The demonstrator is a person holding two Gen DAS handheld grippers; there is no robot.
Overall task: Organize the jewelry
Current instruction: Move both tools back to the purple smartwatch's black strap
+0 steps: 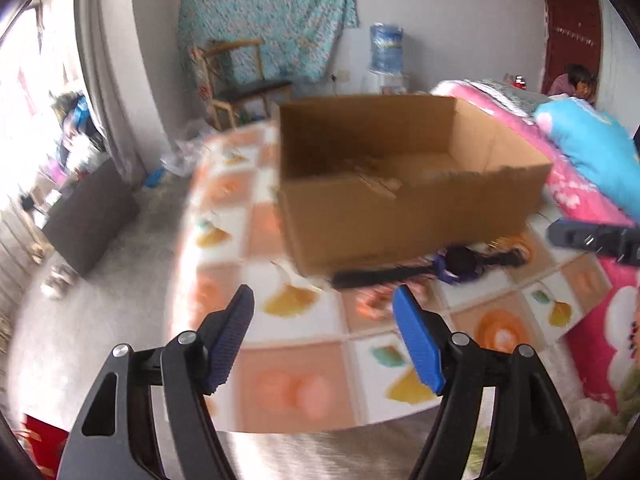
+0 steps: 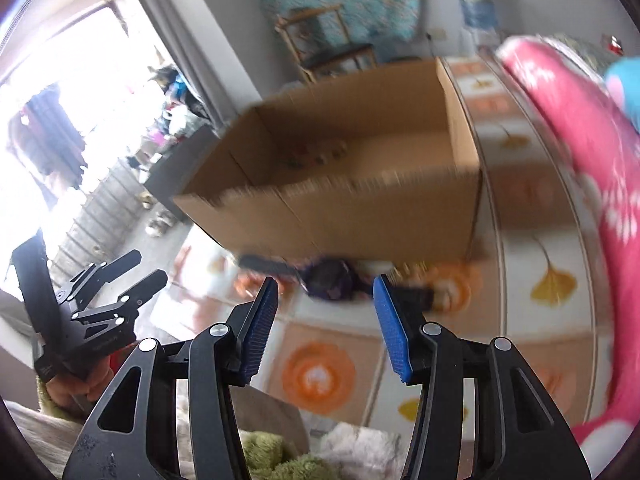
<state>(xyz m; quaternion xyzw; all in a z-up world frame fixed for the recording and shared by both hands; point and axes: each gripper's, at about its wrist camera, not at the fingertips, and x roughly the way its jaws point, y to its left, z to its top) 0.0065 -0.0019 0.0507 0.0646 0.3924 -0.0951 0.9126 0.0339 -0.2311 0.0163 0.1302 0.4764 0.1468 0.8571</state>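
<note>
An open cardboard box (image 1: 400, 184) stands on a patterned cloth (image 1: 296, 384); it also shows in the right wrist view (image 2: 352, 184), with small blurred items on its floor. In front of it lies a dark pile of jewelry (image 1: 460, 264), with a black strap and purple piece, also in the right wrist view (image 2: 332, 276). My left gripper (image 1: 324, 300) is open and empty, short of the pile. My right gripper (image 2: 324, 288) is open and empty, just before the pile. Both views are blurred.
A pink flowered blanket (image 1: 592, 196) and a blue pillow (image 1: 596, 152) lie at the right. A wooden chair (image 1: 240, 80) and a water dispenser (image 1: 386, 52) stand at the far wall. A dark box (image 1: 88, 216) sits on the floor at the left.
</note>
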